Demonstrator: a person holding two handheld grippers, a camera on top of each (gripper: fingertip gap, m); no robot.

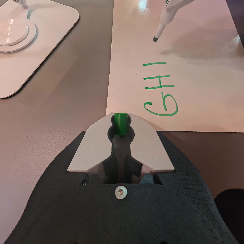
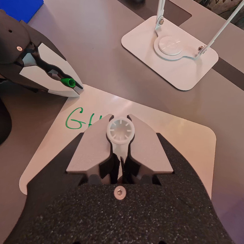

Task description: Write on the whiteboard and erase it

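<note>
The whiteboard [image 2: 171, 138], a thin white sheet with rounded corners, lies flat on the grey-brown table [image 2: 105, 52], and green marks [image 1: 160, 89] run across the part of it nearest the left gripper; in the right wrist view some of those strokes are hidden behind the right gripper's fingers. The marker [image 1: 161, 26] has a white barrel and a dark tip, and in the left wrist view it slants down toward the board, its tip just past the last green stroke; whether the tip touches the surface or hangs a little above it cannot be told. The right gripper [image 2: 119, 116] has its two pale fingers closed around the marker, whose round white back end shows between them from behind. The left gripper [image 1: 120, 113] is closed on the green marker cap [image 1: 120, 124], which sits pinched near the fingertips with its open end facing outward, as the right wrist view shows. This gripper sits at the edge of the whiteboard, its tips over the border where board meets table, well apart from the marker's tip. Beyond the board, a white stand base [image 2: 170, 55] with a round disc in its middle rests on the table, two thin white struts rising from it. A blue object [image 2: 21, 9] shows at the far corner of the right wrist view.
</note>
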